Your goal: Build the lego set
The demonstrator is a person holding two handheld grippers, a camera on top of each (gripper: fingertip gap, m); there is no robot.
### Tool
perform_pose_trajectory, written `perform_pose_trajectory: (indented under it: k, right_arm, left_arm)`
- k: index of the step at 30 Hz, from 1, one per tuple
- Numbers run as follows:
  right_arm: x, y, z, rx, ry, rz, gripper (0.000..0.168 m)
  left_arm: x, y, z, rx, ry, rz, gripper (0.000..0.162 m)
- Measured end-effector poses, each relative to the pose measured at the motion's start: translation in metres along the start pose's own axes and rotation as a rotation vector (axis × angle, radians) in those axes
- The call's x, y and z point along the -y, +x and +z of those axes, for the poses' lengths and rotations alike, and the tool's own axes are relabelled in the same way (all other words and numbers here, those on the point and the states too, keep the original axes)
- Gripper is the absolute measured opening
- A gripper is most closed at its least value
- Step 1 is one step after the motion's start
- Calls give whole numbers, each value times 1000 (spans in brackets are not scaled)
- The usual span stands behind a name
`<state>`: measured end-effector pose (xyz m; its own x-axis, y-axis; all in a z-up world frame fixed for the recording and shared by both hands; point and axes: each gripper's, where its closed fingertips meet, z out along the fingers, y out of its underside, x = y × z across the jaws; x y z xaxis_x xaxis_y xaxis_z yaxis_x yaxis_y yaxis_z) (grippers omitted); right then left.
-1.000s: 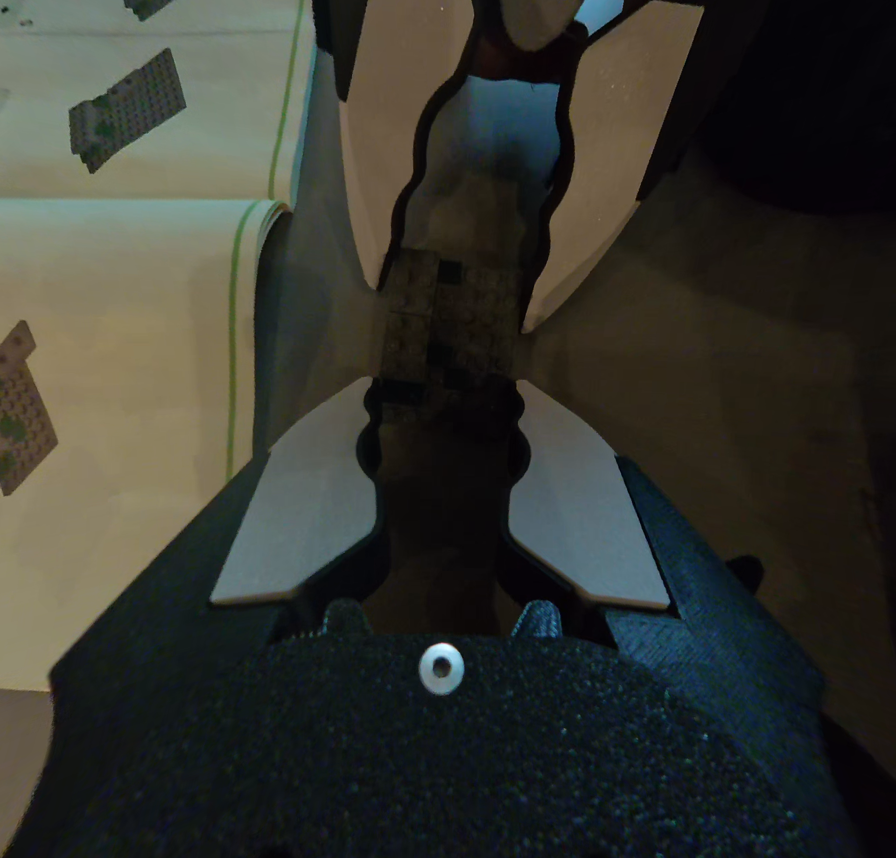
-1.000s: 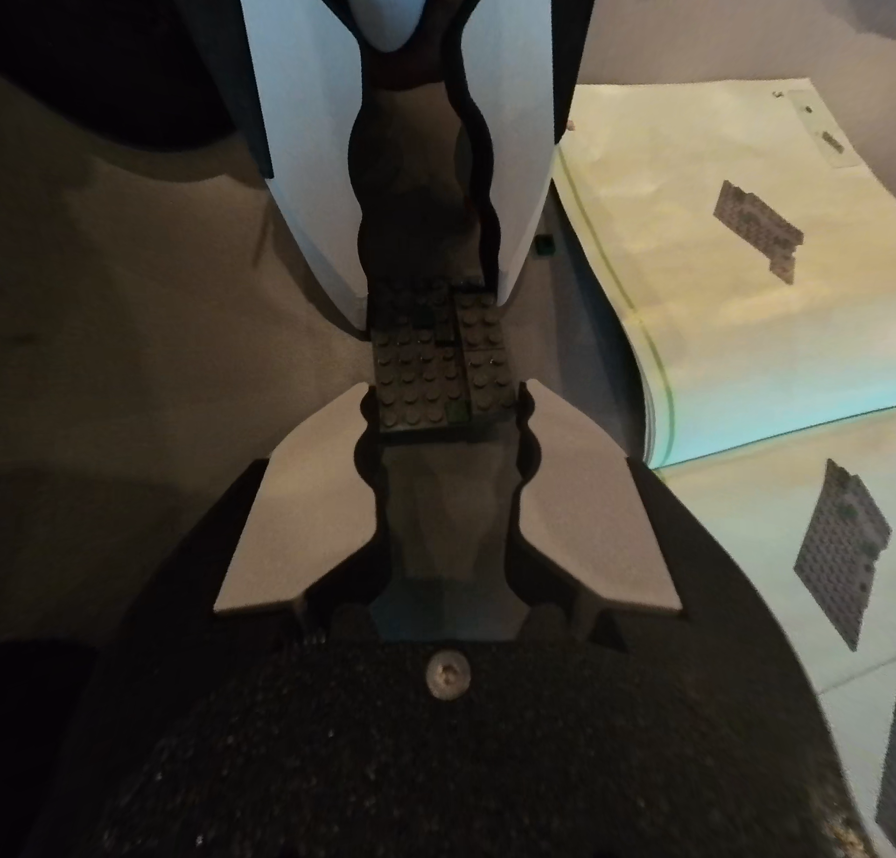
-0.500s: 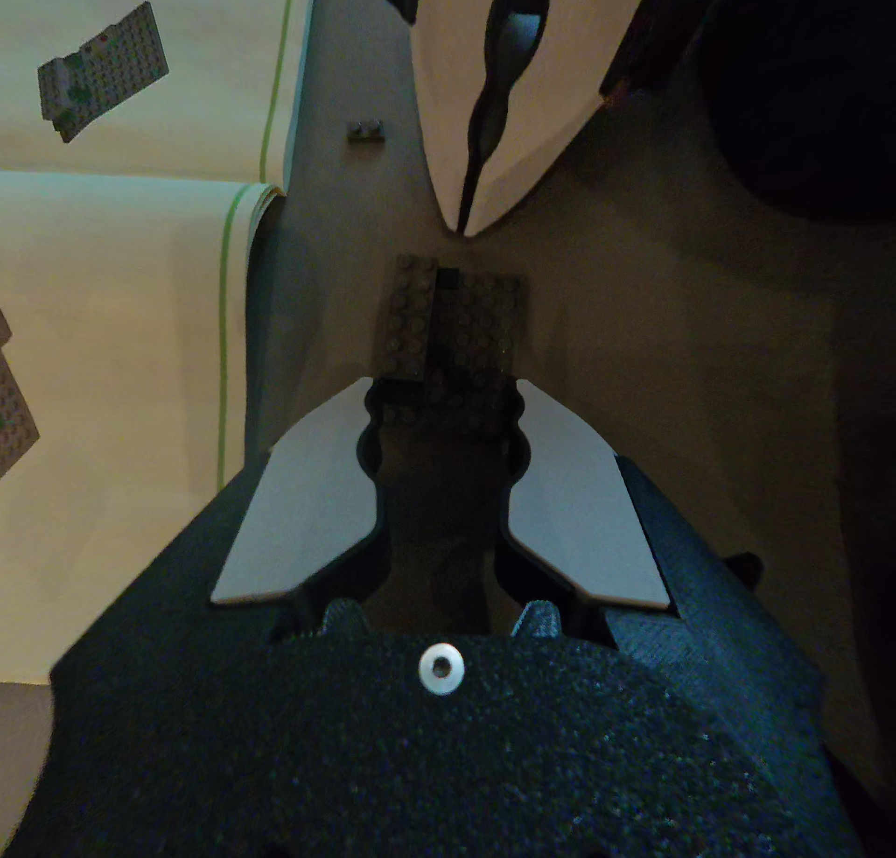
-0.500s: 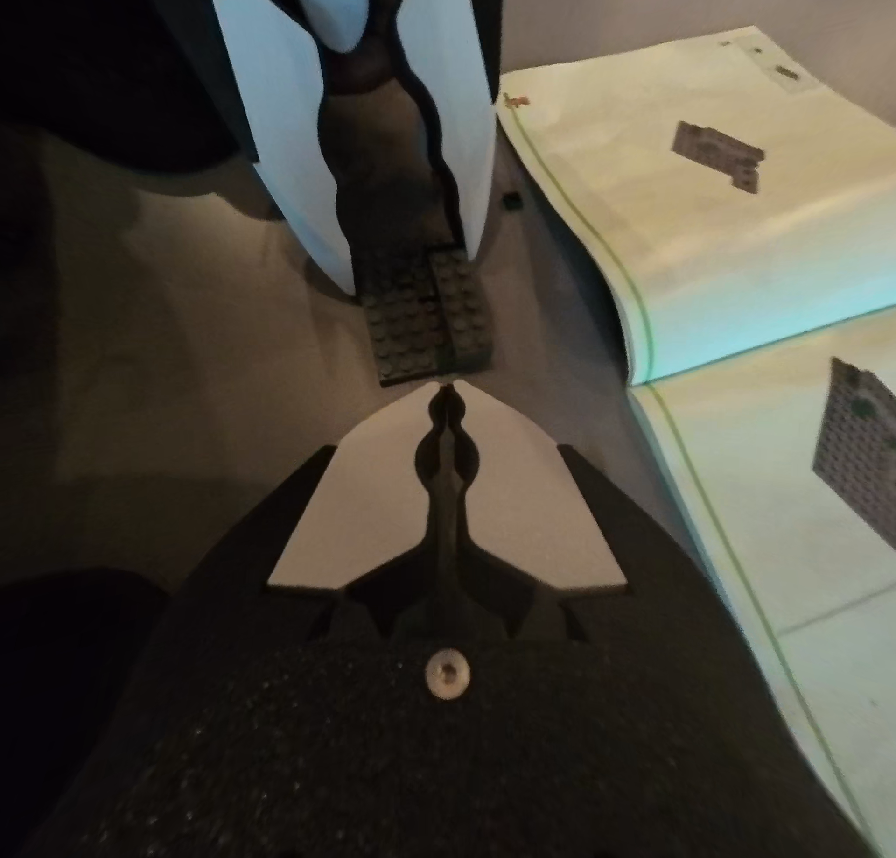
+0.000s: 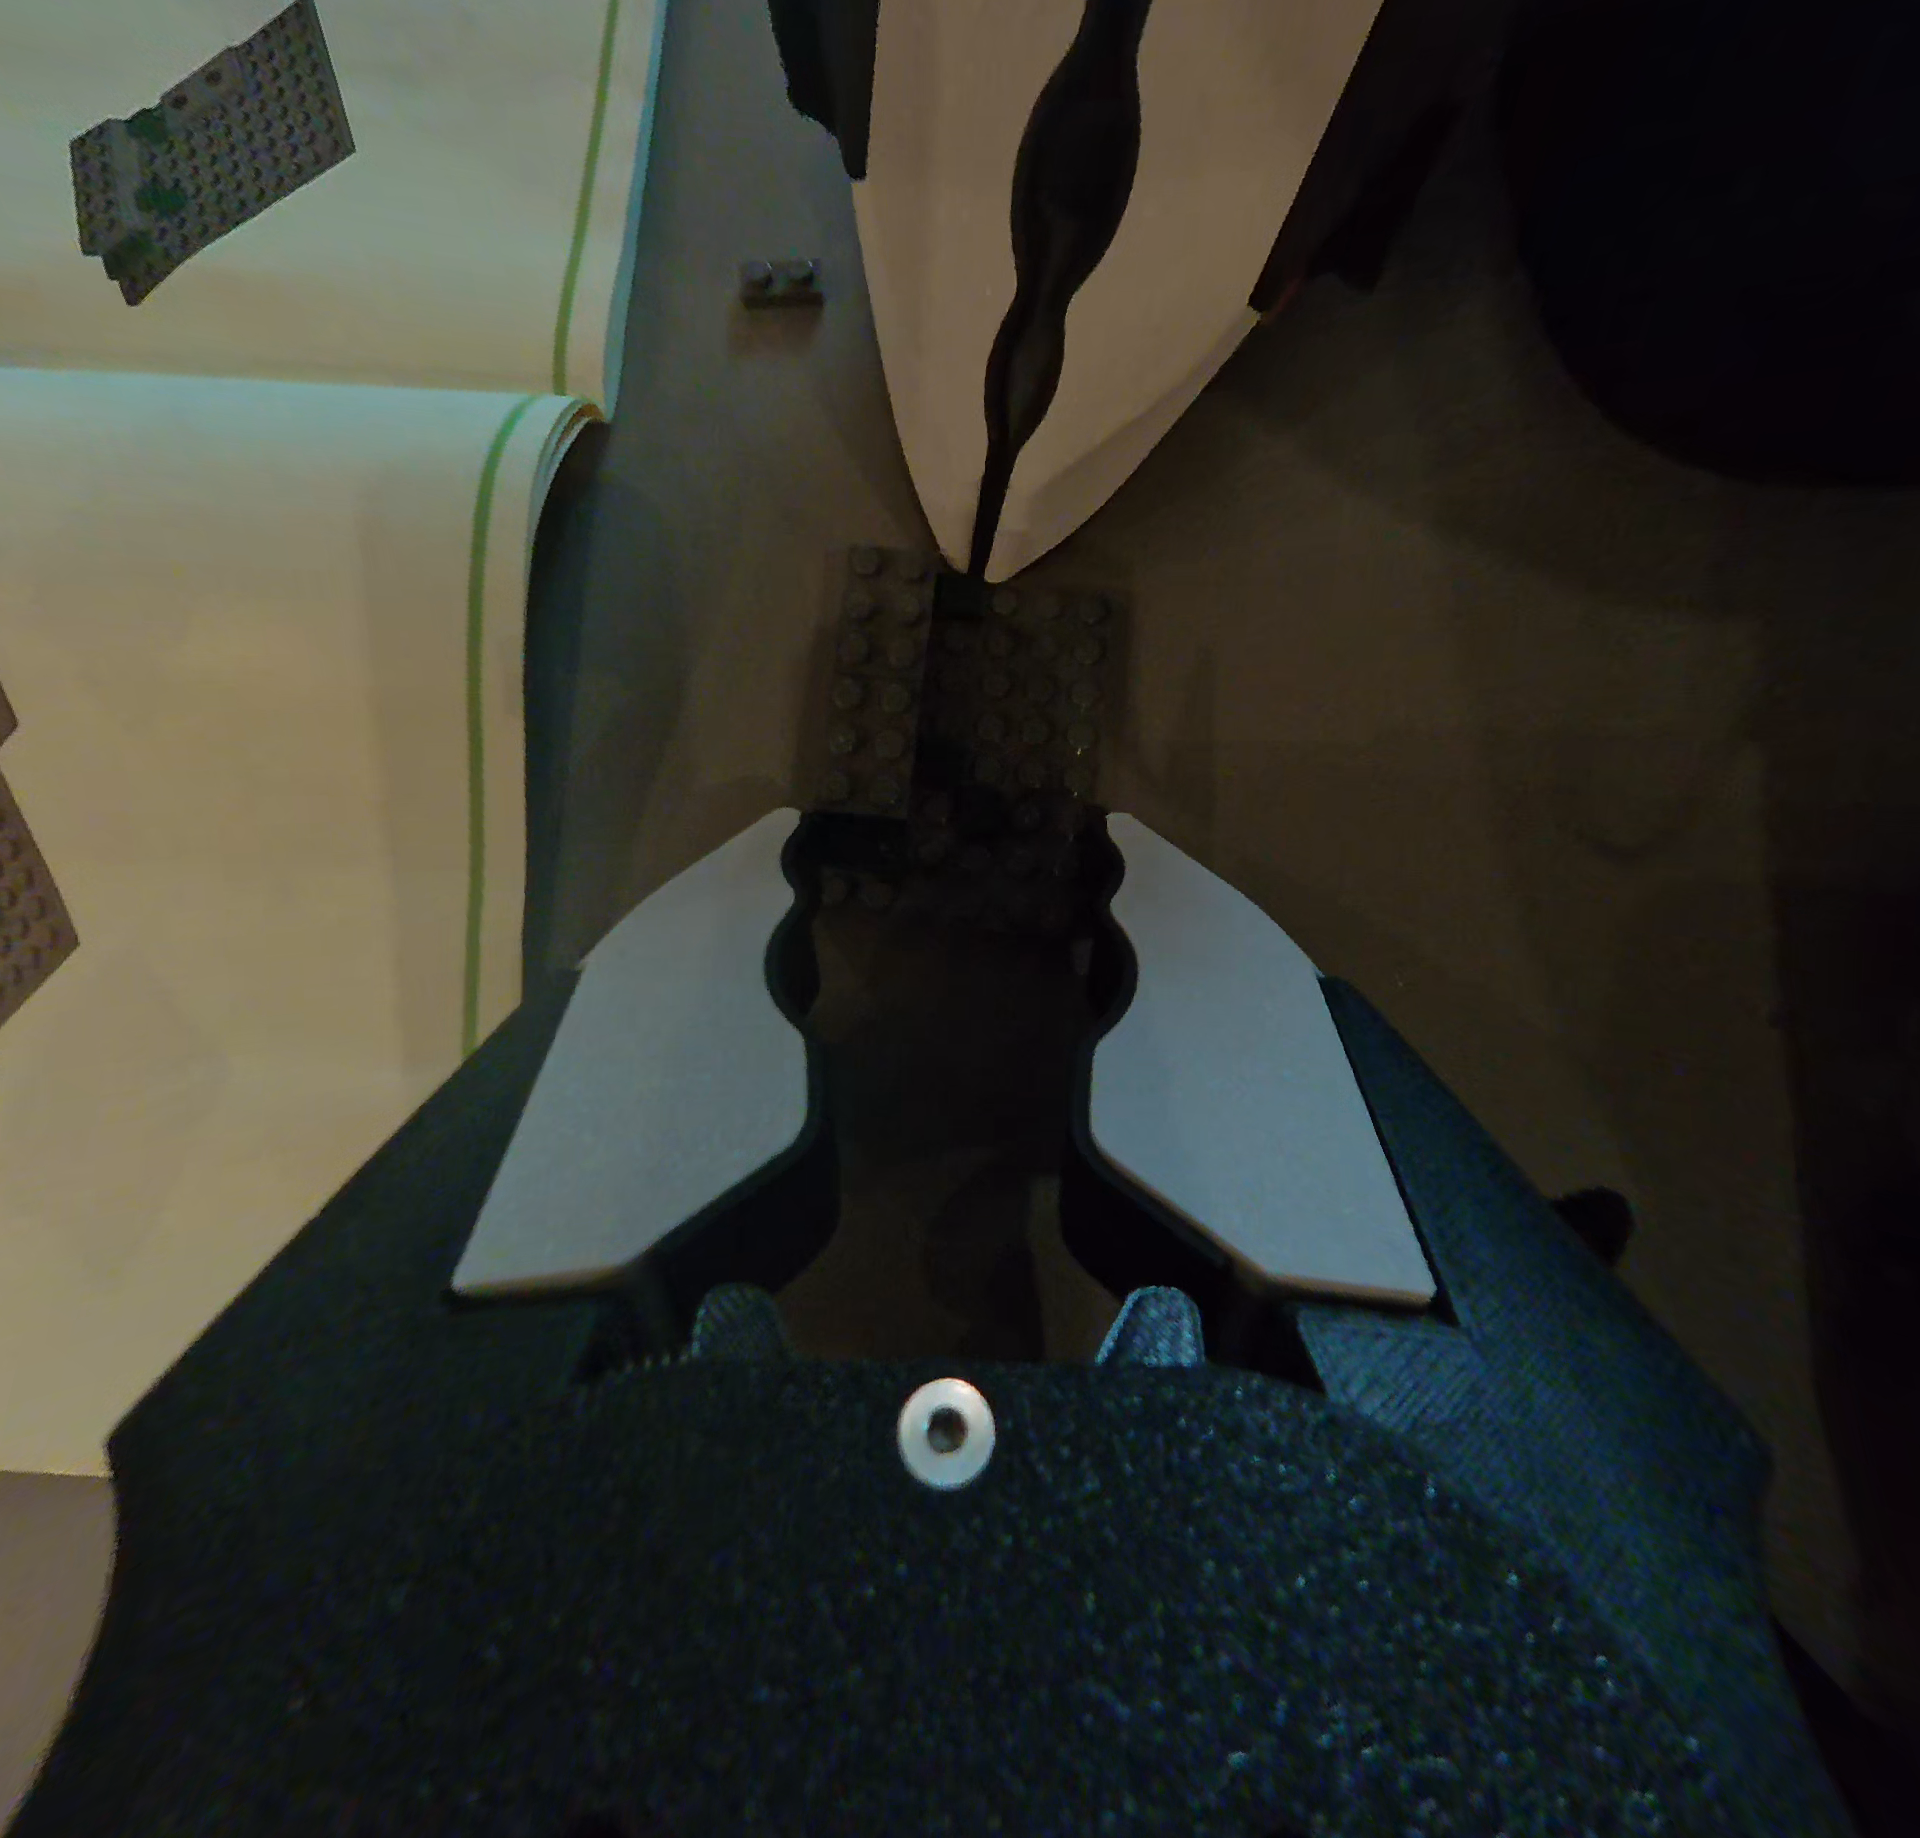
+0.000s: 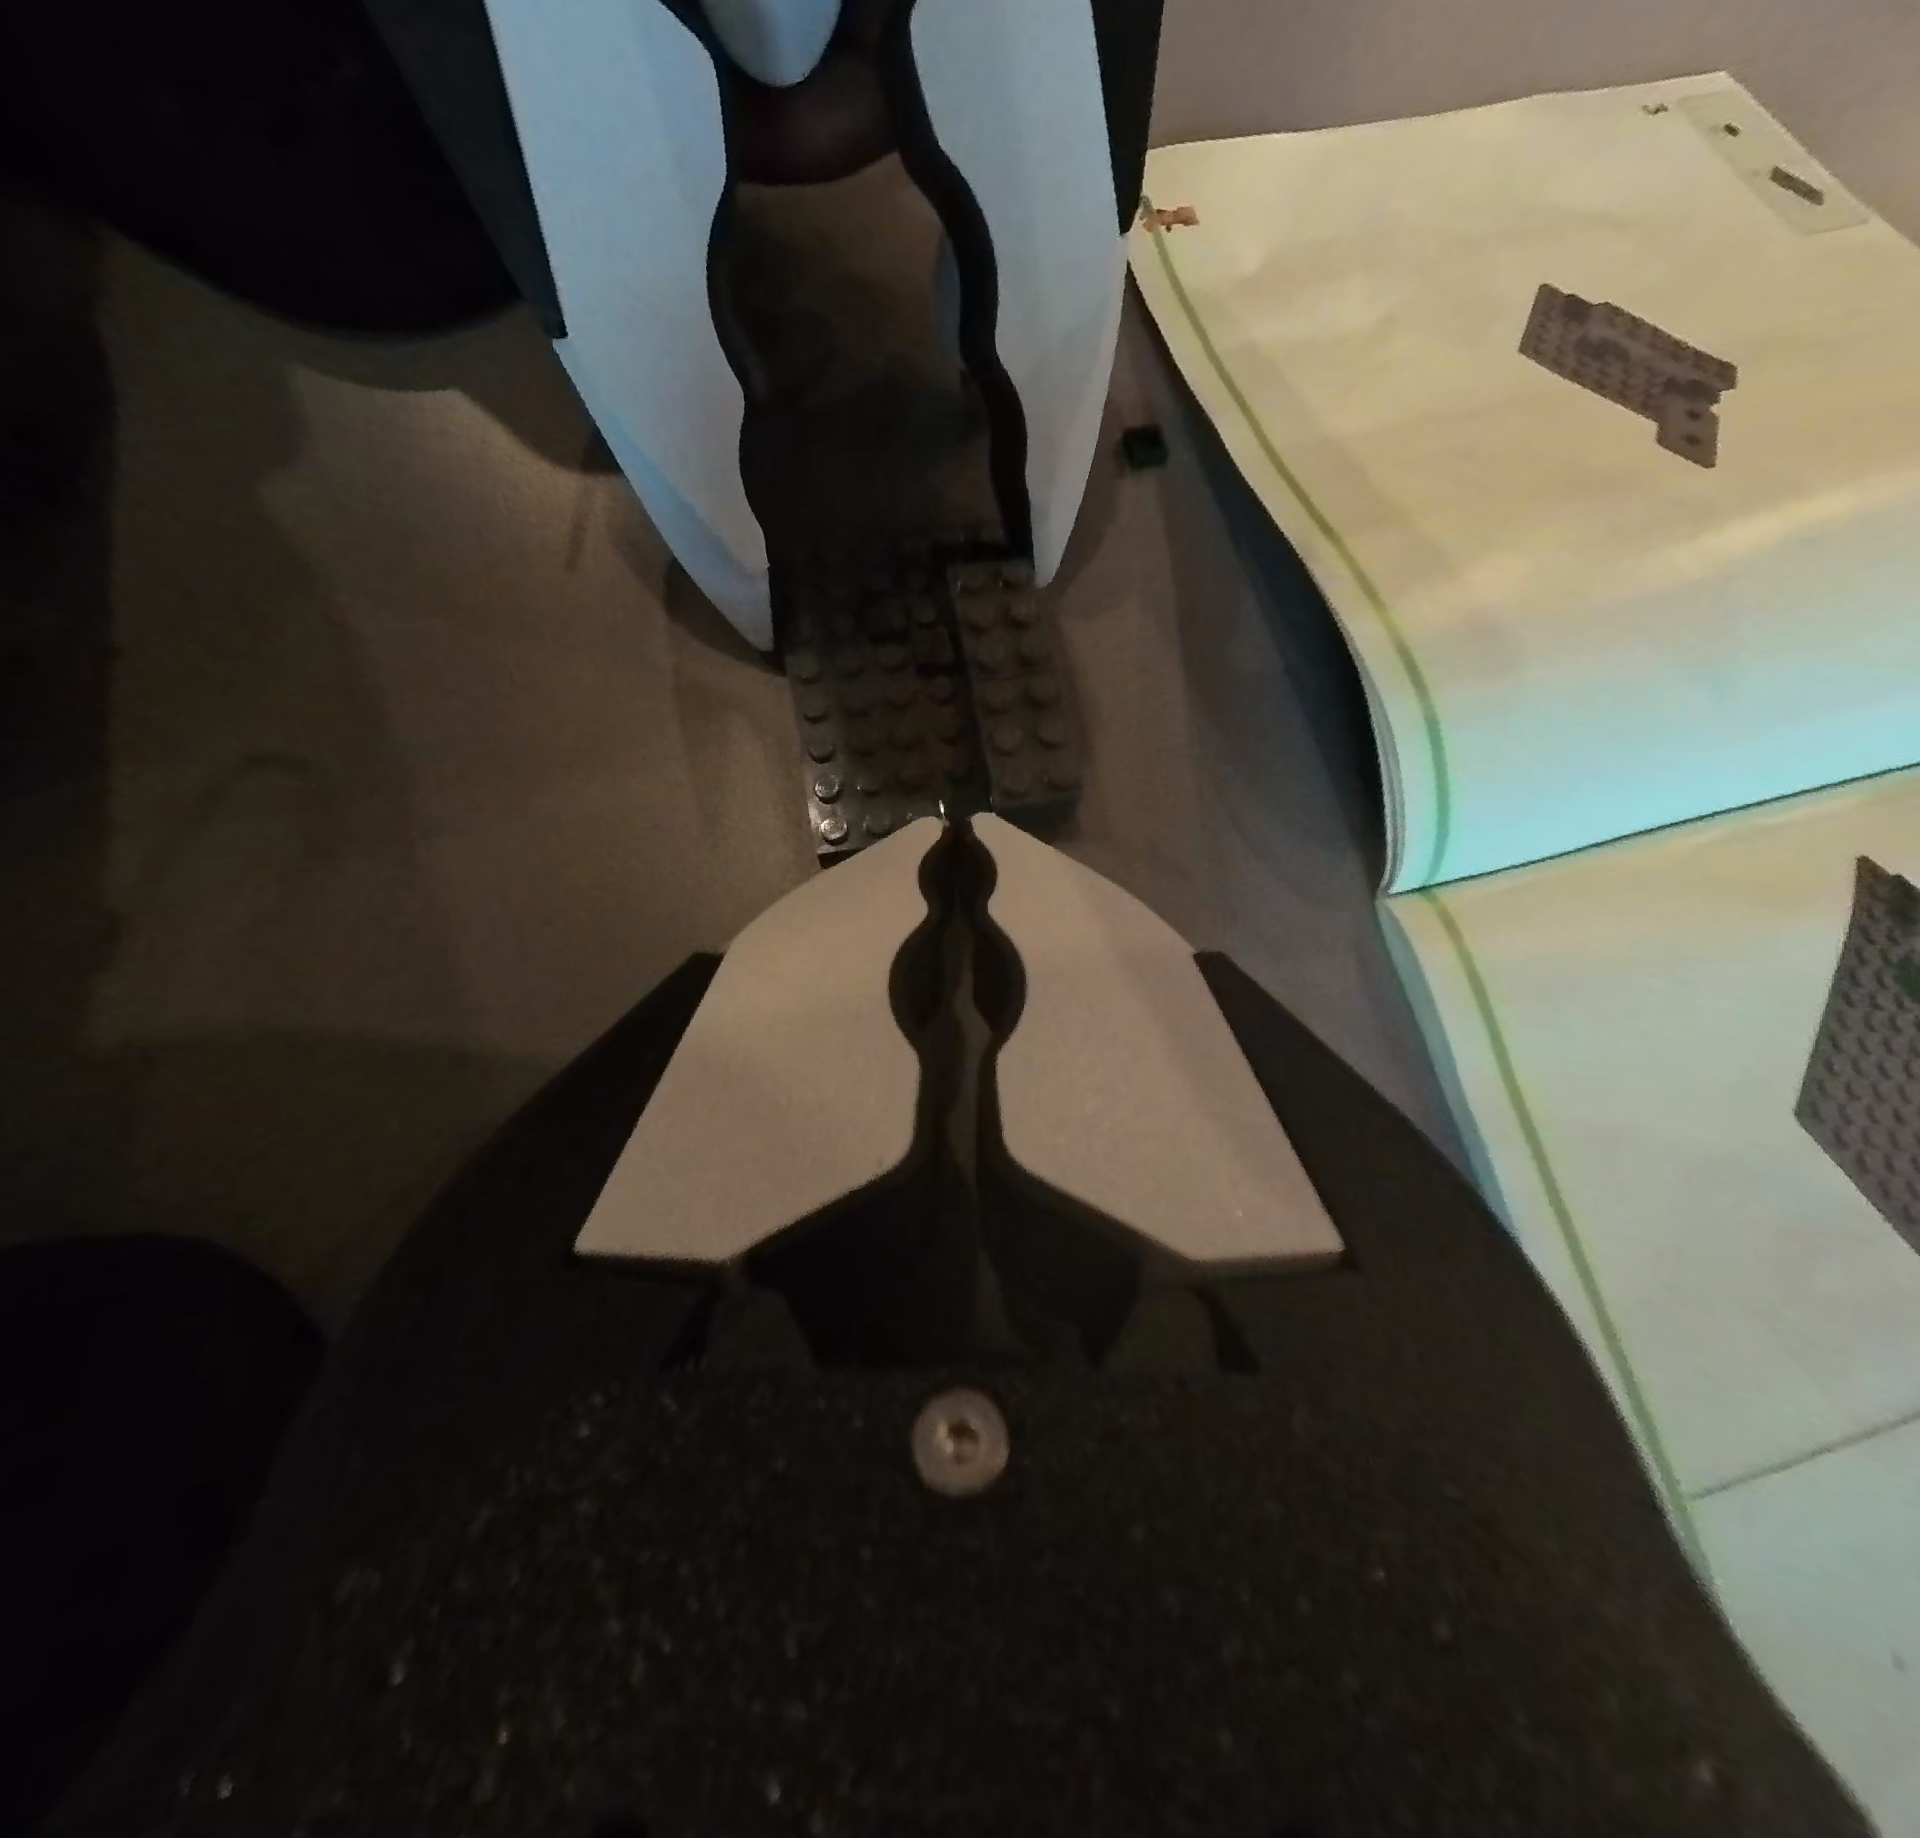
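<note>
opposed close wrist views, shared plate (image 5: pixel 966 687)

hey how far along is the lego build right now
Early. Done: a dark studded lego base plate carries a lighter grey strip plate along one edge. In hand: the left gripper clamps the base's near end, while the shut right gripper presses its tips on the far end. Left: a small loose grey lego piece by the open instruction booklet is unplaced.

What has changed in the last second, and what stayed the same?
The right gripper let go of the dark plate assembly, drew back and shut; its closed tips now press on the assembly's end. The left gripper stayed clamped on the other end. The assembly, the instruction booklet and the small loose piece did not move.
</note>
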<state>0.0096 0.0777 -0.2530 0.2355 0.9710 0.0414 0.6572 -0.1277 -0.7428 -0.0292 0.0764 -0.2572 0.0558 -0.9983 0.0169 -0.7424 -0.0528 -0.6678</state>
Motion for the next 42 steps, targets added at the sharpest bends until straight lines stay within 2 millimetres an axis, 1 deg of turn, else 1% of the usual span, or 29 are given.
perform_pose_trajectory:
  k: [10, 19, 27, 32, 35, 42]
  right_arm:
    - [-3, -1, 1, 32, -25, 4, 0]
    - [-2, -1, 2, 25, -39, -13, 0]
    - [-2, -2, 2, -25, -124, -33, 0]
    - [-1, -2, 3, -23, -156, 81, 0]
    - [-1, -2, 3, -31, -168, 106, 0]
    - [-1, -1, 1, 32, -59, 160, 0]
  left_arm:
    - [0, 0, 0, 3, 3, -5, 51]
    - [0, 0, 0, 9, -15, -19, 50]
    - [0, 1, 0, 18, -26, -35, 50]
    - [0, 1, 0, 26, -31, -41, 50]
    - [0, 1, 0, 29, -29, -43, 50]
    - [0, 1, 0, 20, -15, -28, 51]
